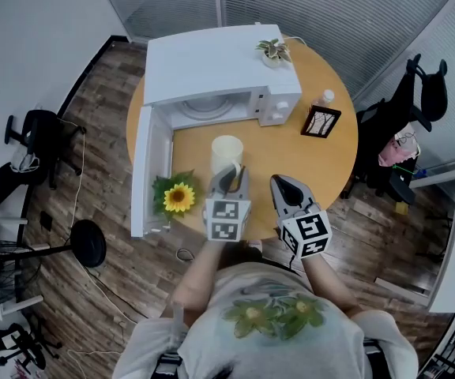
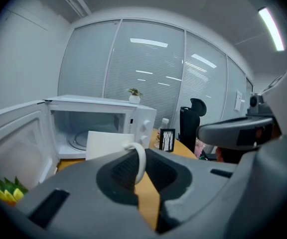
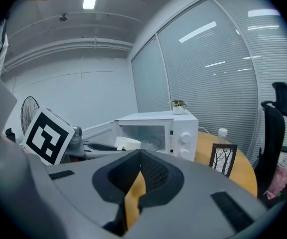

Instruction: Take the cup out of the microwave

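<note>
The white cup (image 1: 227,153) is gripped by its handle (image 2: 141,159): the left gripper (image 1: 231,178) has its jaws clamped on it. The cup body sits just ahead of them, over the table (image 1: 291,152), outside the open microwave (image 1: 219,69) beyond. Just right, the right gripper (image 1: 285,186) holds nothing, jaws together.

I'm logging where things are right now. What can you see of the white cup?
The cup is a plain off-white cylinder, ceramic by its look, with one loop handle. It stands upright outside the microwave, just in front of its open cavity, over the wooden table. The left gripper is shut on the handle. Whether the cup's base rests on the table cannot be told.
</note>
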`<state>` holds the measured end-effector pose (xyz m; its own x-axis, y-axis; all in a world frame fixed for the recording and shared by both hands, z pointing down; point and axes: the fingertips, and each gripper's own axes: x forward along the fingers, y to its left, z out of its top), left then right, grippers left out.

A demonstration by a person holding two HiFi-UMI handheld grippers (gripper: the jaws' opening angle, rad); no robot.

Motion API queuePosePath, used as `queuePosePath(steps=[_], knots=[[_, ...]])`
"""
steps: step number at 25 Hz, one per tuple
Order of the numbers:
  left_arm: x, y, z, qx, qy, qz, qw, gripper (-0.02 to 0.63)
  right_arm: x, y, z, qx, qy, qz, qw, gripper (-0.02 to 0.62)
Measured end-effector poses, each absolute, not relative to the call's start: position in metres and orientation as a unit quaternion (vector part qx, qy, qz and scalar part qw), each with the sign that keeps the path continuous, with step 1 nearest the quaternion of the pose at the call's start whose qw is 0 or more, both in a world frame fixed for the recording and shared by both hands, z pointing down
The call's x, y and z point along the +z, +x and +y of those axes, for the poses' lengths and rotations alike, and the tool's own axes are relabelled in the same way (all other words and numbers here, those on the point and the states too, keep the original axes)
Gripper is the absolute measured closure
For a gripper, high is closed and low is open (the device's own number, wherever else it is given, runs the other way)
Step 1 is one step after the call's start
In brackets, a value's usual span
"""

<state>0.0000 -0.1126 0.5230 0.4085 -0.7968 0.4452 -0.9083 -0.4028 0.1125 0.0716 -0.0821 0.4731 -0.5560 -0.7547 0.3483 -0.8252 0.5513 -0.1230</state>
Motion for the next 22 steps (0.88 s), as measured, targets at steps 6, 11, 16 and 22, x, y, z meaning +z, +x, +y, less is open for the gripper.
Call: queuePosePath(steps=[6,11,16,22], knots=[[0.567,0.009,-0.113,0.178,0.825,-0.5,0.196,0.568,0.483,0.078,-0.081,0.148,0.459,-0.865,0.139,0.578],[0.587,0.019,-0.111,0.192,0.827,-0.48,0.22,0.566,0.493,0.082,-0.078,0.156,0.46,-0.861,0.148,0.578],[0.609,0.023,-0.114,0.199,0.831,-0.469,0.224,0.566,0.499,0.085,-0.078,0.161,0.461,-0.859,0.154,0.578],[0.626,0.028,-0.117,0.185,0.84,-0.459,0.222,0.566,0.509,0.089,-0.079,0.168,0.463,-0.855,0.165,0.578]])
